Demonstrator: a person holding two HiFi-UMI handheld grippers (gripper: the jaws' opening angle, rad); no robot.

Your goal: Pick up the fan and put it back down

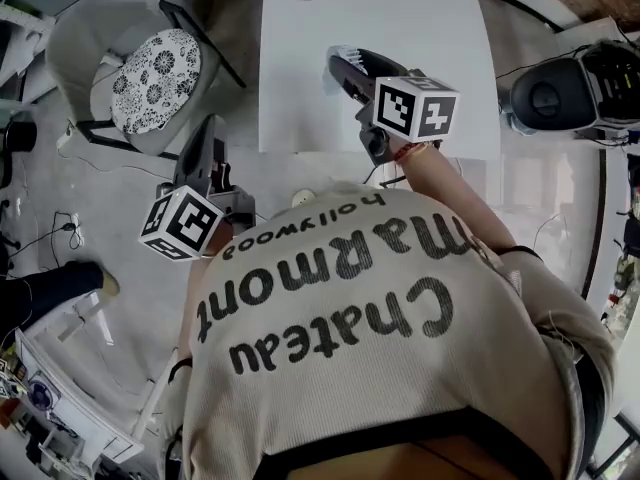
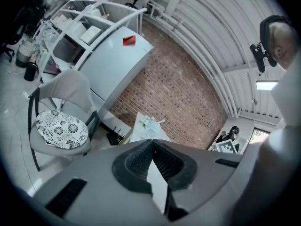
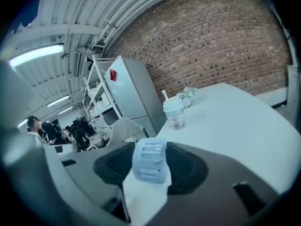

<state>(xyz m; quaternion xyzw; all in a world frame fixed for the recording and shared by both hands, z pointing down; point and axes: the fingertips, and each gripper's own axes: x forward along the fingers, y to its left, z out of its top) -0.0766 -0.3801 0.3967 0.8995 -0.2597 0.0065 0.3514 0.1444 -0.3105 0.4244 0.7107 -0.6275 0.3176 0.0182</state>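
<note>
The right hand-held gripper (image 3: 151, 173), clamped on the fan (image 3: 150, 157), should seat it flat on the counter (image 3: 225, 121) before opening; the left hand-held gripper (image 2: 151, 144) is closed.

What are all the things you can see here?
fan: one, pale blue, gripped in the right gripper, over the table's near end
table: one, white, in front of the person
cup: one, clear with a pale lid, at the table's far end
chair: one, grey with a black-and-white flowered cushion, left of the table
fridge: one, pale grey with a red tag, by the wall
wall: one, brown brick, behind the table
machine: one, black, right of the table
shirt: one, beige with black letters, on the person
left gripper: one, grey, shut and empty, near the chair
right gripper: one, grey, shut on the fan
</note>
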